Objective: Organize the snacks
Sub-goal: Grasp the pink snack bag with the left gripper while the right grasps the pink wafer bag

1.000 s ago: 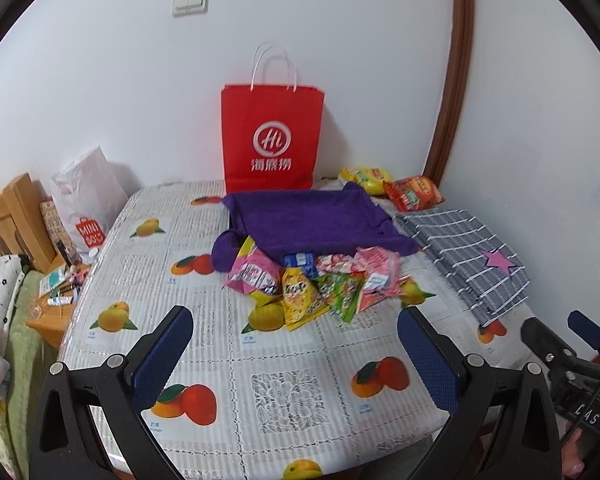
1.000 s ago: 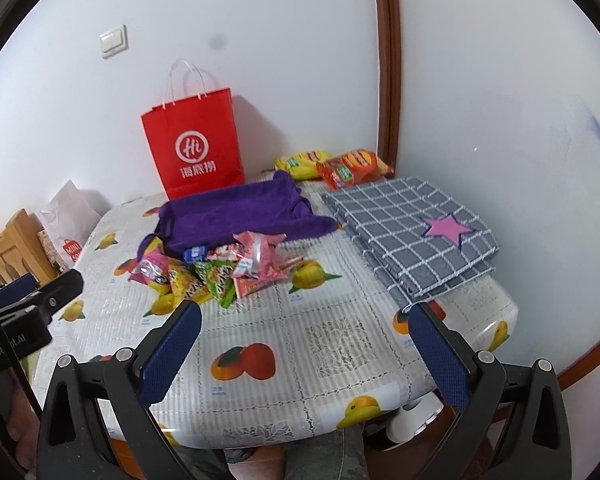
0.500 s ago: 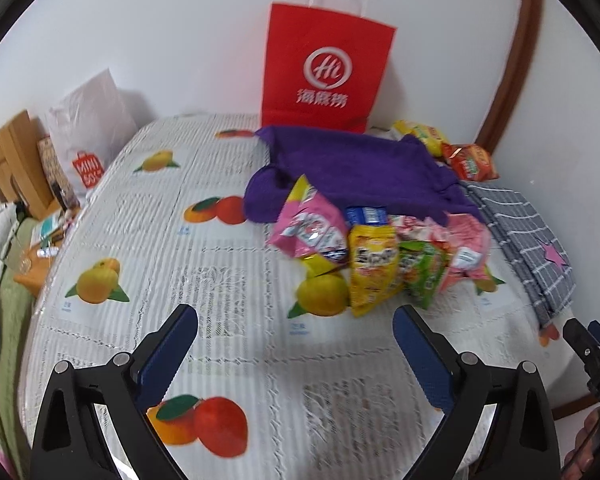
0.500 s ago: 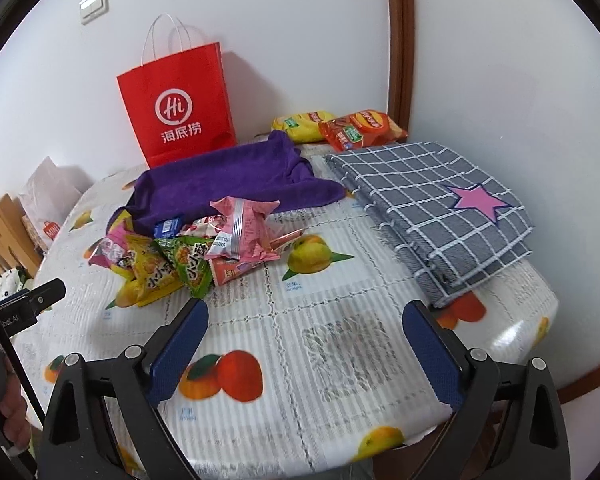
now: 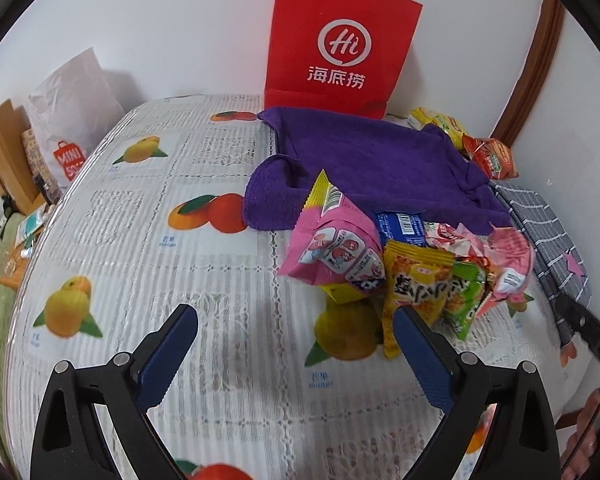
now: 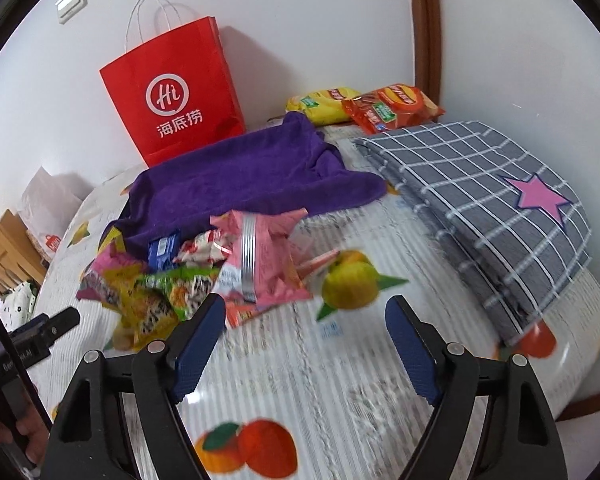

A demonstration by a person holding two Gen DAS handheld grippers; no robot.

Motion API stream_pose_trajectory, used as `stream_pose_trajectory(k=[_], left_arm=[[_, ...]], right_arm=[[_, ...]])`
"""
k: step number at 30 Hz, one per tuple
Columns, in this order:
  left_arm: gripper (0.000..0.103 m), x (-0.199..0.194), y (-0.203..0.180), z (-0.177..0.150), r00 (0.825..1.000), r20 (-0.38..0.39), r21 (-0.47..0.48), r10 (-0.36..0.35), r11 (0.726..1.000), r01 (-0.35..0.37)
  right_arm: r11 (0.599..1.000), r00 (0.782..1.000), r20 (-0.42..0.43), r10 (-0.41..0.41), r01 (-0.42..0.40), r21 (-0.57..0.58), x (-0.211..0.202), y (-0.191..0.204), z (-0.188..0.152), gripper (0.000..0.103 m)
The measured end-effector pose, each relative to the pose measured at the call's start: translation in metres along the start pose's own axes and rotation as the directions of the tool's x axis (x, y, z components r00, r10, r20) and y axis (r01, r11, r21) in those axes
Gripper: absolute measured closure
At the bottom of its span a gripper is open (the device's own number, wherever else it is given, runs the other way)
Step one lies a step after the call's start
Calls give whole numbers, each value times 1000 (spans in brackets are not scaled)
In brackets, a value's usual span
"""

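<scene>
Left hand-held gripper (image 5: 296, 316) wide apart over bare desk (image 5: 140, 216), nothing between the pads, snack pile (image 5: 404, 264) just ahead and to its right. Right hand-held gripper (image 6: 305, 312) apart too, jaws just closing in on nothing, pile (image 6: 204, 272) touching the purple towel (image 6: 244, 176). Red bag (image 6: 176, 92) upright behind; grey cloth (image 6: 488, 192) far right.

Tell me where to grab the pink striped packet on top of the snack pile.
Take the pink packet by its upper crimped end, which sticks up clear of the pile. Coming from above and the near side with the right gripper looks best: it is closest and its jaws, which have just been closing, are empty. The flat seal suits a pinch across its faces; the puffed body might slip.
</scene>
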State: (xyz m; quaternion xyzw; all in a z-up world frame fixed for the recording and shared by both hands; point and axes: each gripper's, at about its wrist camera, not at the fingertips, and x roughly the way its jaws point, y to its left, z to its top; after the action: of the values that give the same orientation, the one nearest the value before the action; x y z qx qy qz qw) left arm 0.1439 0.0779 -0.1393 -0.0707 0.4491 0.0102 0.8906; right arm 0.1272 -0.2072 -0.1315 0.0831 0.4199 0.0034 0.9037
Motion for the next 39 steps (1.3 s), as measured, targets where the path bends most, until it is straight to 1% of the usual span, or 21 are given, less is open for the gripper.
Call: stream_pose_trajectory(k=[3,7,11,14,17,19,20,21,22,23,25,28,29,31,32,33,39], left_arm=[[5,9,-2,7,1000,1,11,8,1000,-8],[5,19,-4,17,1000,-12,16,-28,999,28],[5,31,-8,27,999,-19,27,-42,999,43],[5,42,-11,33,998,-42,36,-49,998,51],[5,51,-16,34,997,-58,53,-50,997,53],[5,55,-18,34,997,-63,66,-47,997,51],[8,58,-20,34,997,-66,70,-48,996,52],[12,59,-21,34,996,-69,73,-51,996,57],[21,60,-22,34,995,-75,75,-58,995,64],[25,62,-23,34,994,-84,77,-63,995,70],[37,66,-25,33,992,-98,75,-81,993,88],[45,64,-27,32,992,-94,80,-86,992,94],[49,63,-27,31,992,-93,86,-88,992,96],[50,59,-27,30,992,-93,93,-88,991,96],[52,56,-26,29,992,-90,93,-86,991,95],[52,53,-24,29,992,-89,92,-87,991,95],[52,24,-12,31,994,-58,72,-94,993,98]], right_arm=[[1000,1000,-14,6,-6,-4,15,6,10,21],[1000,999,-38,9,-10,-14,33,11,20,21],[1000,998,-60,7,-9,-26,51,18,25,21],[1000,997,-80,3,-5,-30,64,20,26,22],[1000,996,-92,18,-20,-19,71,19,26,28],[999,995,-99,30,-31,-15,75,20,26,35],[999,994,-105,35,-37,-16,76,20,26,38],[999,993,-109,39,-41,-18,77,21,26,42],[999,993,-111,42,-44,-19,78,21,26,45],[999,993,-114,42,-44,-21,79,21,25,46],[998,993,-109,42,-46,-31,79,22,24,47],[998,994,-99,43,-47,-45,74,22,22,49],[998,994,-98,42,-47,-46,73,22,21,49],[998,995,-95,44,-48,-49,68,22,20,55],[997,995,-94,44,-49,-53,65,22,20,60],[997,995,-92,43,-48,-55,62,23,20,61],[995,997,-65,50,-55,-78,38,30,19,62]])
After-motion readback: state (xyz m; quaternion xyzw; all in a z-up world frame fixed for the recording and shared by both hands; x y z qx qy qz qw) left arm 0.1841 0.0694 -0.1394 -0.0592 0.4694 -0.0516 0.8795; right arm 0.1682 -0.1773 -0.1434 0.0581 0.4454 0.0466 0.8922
